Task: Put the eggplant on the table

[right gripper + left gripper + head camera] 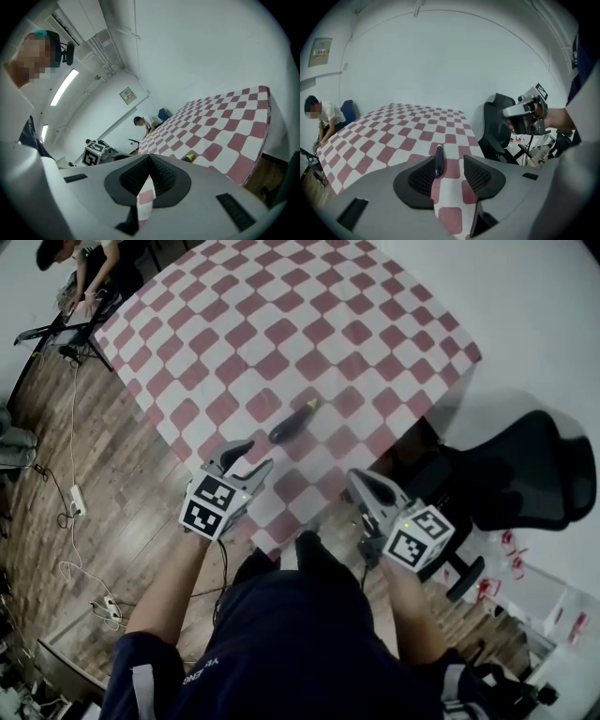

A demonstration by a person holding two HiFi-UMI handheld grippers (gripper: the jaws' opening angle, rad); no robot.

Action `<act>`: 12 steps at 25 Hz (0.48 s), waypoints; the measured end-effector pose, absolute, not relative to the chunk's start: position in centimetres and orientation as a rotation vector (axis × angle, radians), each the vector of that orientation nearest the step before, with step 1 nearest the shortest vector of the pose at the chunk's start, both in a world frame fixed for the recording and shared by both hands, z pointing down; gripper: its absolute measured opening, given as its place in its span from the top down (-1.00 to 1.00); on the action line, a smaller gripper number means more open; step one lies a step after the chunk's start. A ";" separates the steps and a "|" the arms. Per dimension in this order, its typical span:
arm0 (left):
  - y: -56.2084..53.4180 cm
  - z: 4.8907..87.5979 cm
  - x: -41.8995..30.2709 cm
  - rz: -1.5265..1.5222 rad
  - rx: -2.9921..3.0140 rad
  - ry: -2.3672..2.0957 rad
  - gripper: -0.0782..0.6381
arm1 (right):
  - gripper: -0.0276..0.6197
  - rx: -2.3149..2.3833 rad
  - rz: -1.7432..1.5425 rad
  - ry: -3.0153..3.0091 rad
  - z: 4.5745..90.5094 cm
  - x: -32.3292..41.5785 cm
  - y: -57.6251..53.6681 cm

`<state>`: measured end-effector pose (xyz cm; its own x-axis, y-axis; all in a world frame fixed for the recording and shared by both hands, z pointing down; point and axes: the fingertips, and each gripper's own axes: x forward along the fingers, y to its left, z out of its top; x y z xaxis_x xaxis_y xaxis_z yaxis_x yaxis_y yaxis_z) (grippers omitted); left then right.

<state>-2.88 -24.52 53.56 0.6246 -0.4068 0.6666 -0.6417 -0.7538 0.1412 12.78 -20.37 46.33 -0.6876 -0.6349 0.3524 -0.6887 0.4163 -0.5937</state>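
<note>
A dark purple eggplant (293,420) with a green stem lies on the red-and-white checkered table (281,315), near its front edge. My left gripper (247,458) hovers just short of it, above the table edge, open and empty. In the left gripper view the eggplant (438,159) shows in the gap between the jaws of that gripper (449,174), lying on the cloth beyond them, untouched. My right gripper (361,486) hangs off the table's front corner, its jaws shut on nothing. In the right gripper view its tips (149,159) meet, and the eggplant's green end (190,158) peeks out beside them.
A black office chair (525,474) stands right of the table's front corner. A person (89,268) bends over at the far left corner. Cables and a power strip (75,502) lie on the wooden floor at left.
</note>
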 end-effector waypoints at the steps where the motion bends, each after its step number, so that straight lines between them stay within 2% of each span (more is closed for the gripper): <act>1: -24.2 52.6 -3.1 0.857 2.500 -0.846 0.22 | 0.87 1.205 1.119 -2.590 45.9 12.4 -20.2; 12: -21.2 45.4 -6.9 0.561 2.566 -0.942 0.52 | 0.87 1.222 1.001 -2.641 42.4 9.3 -18.9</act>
